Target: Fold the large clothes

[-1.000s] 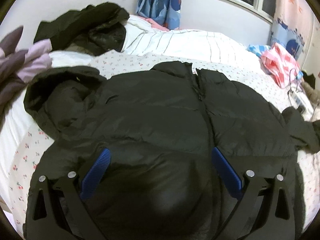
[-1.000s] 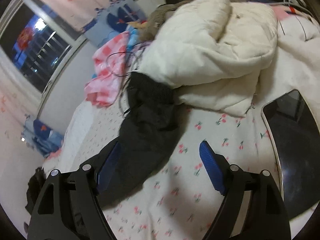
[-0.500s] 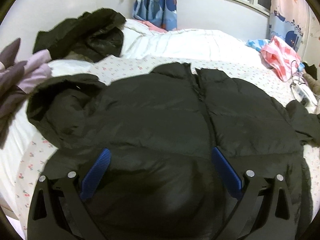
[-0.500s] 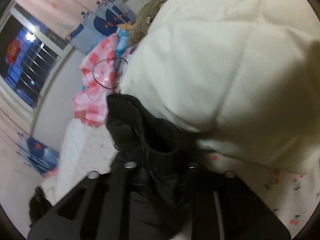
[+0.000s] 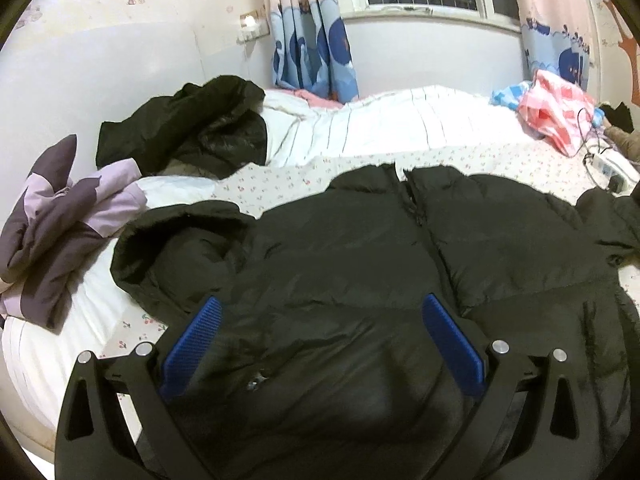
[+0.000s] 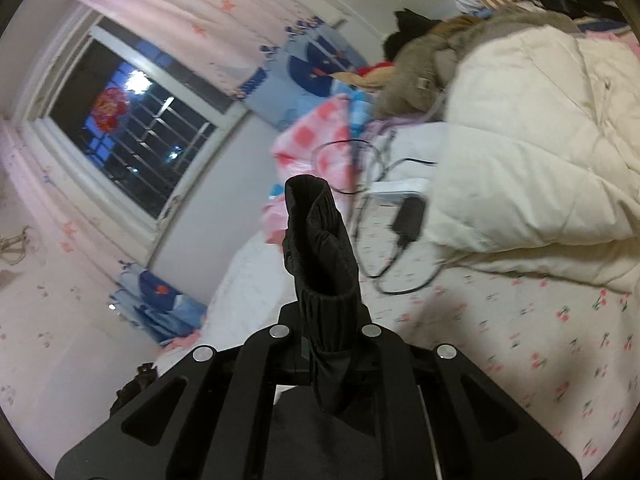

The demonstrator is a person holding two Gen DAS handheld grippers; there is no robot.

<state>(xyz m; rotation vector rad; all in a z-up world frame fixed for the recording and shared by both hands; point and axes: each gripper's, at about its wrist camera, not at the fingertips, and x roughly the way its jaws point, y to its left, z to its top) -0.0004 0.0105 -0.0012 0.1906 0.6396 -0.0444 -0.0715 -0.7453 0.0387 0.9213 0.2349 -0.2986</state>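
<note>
Landmark: black puffer jacket, which lay spread flat and zipped on the cherry-print sheet, unfolded.

- Left of the jacket: a purple-and-lilac garment, heaped, not yet folded.
- Beyond the jacket's hood: a second dark coat, crumpled.
- Over the jacket's lower body: your left gripper, blue pads wide apart, gripping nothing.
- Right of the jacket: your right gripper, whose jaws had just been closing, now clamped on the jacket's ribbed cuff, the cuff lifted clear of the sheet.
- Beyond that cuff: a cream duvet, a charger and cables.

Progress, as judged: first sleeve fold barely begun; other sleeve, body folds and other garments remained.
</note>
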